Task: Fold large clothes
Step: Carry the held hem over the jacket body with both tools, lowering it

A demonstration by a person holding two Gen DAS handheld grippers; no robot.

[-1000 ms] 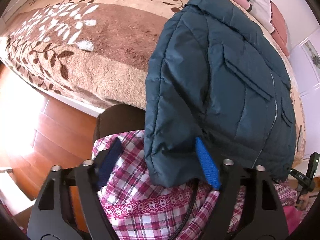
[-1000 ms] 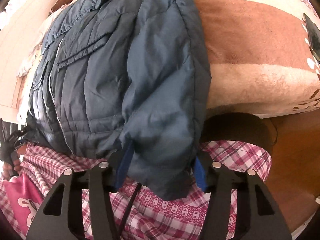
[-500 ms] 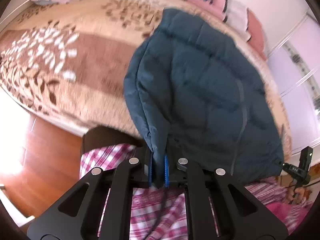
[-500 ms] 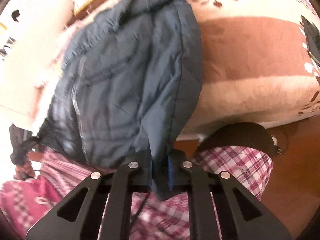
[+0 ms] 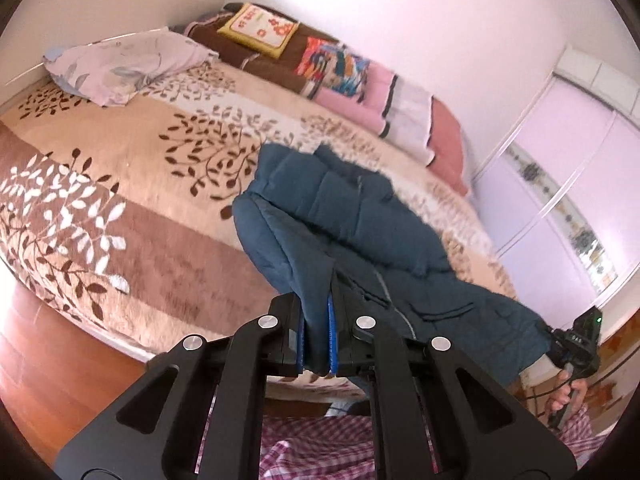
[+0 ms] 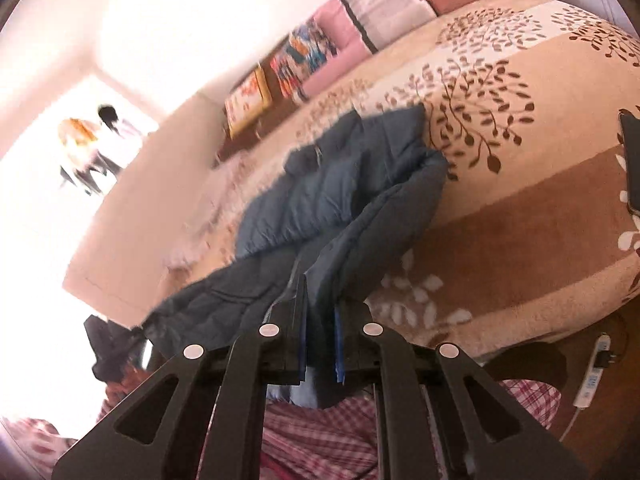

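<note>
Left wrist view: the left gripper (image 5: 316, 340) has its fingers closed narrowly on a hem corner of the dark blue padded jacket (image 5: 360, 216). The right gripper (image 6: 320, 340) likewise clamps the opposite hem corner. The jacket's hem is raised; its upper part lies on the leaf-patterned bed (image 5: 132, 184), near the front edge.

1. Our left gripper (image 5: 316, 344) is black, with angular arms, cut-out openings and four round silver screws.
2. Its jaws carry blue pads.
3. Our right gripper (image 6: 320, 346) matches it.
4. We wear pink-and-white checked cloth (image 5: 312, 446).
</note>
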